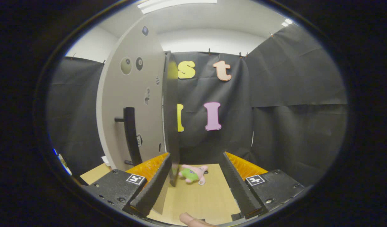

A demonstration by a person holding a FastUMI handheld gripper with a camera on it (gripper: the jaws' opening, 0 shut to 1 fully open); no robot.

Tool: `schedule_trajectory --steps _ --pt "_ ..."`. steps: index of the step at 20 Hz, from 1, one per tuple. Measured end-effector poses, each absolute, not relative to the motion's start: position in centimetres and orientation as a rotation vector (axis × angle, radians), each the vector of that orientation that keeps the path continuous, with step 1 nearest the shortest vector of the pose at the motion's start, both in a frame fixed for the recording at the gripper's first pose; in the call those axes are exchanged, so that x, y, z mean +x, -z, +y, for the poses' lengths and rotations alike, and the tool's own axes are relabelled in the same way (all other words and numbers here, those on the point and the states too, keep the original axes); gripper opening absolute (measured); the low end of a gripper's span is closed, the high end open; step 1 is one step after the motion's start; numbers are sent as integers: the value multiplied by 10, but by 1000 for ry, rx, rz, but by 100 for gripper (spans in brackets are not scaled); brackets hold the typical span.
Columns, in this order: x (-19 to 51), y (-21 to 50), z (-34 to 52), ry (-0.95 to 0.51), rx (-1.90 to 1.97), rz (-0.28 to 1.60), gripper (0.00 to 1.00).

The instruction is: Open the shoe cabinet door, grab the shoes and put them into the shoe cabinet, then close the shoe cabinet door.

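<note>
The gripper [198,186] is held with its fingers spread wide, nothing pinched. The cabinet door [133,104] is seen ajar, its free edge just ahead of the left finger — handle [130,135] further left. A plush toy [193,174] lies on the tabletop [199,198] between the fingers, near the far edge.

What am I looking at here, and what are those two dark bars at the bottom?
Those bars are the two fingers of a handheld gripper; a person carries it, with no robot arm. The camera rides on the gripper and looks forward along the fingers, so the picture bulges. The fingers are open and hold nothing. The edge of an open cabinet door stands by the left one, its handle further left. Between the fingers, ahead, a pink and green soft toy lies on the wooden surface. A fingertip peeks in below.
</note>
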State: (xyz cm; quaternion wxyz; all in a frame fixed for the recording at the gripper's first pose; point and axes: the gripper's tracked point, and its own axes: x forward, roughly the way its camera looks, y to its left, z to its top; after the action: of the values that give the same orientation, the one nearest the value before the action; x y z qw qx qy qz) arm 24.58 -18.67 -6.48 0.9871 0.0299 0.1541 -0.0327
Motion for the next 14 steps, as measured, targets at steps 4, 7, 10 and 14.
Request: schedule_trajectory --steps 4,7,10,14 --pt "247 58 -126 -73 62 315 100" --pt "242 50 -104 -54 -3 301 97" --pt "245 43 -103 19 -41 296 94" --pt "240 45 -73 -7 26 294 94"
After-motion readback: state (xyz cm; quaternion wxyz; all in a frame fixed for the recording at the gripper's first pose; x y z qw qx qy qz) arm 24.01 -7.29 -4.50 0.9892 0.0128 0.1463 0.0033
